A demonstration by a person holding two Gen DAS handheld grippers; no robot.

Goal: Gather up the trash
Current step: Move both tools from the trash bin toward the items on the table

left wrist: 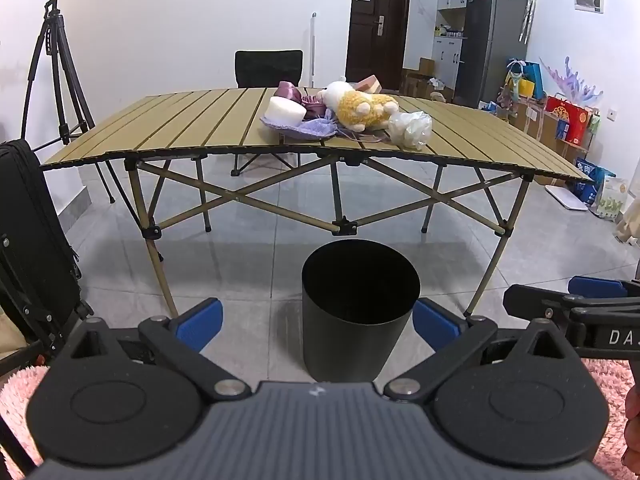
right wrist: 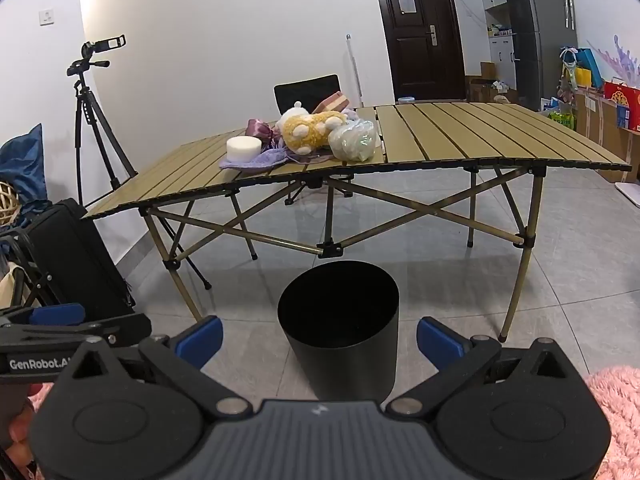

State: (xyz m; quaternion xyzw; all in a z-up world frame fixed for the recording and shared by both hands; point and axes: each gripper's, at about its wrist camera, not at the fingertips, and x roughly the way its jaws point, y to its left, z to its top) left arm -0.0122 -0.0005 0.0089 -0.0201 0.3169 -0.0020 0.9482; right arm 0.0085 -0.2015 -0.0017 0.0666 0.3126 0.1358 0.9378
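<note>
Both tongs spread wide, nothing between them. Left tongs (left wrist: 316,322) and right tongs (right wrist: 320,342) hover low over the tiled floor, angled down toward a black bin (left wrist: 360,308) standing on the floor in front of the folding surface (left wrist: 192,128). On the surface, a clustered pile: crumpled plastic bag (left wrist: 412,128) at the near right, yellow plush toy (left wrist: 360,108), white foam disc (left wrist: 286,111) on purple cloth (left wrist: 316,128). Tongs well apart from the pile.
</note>
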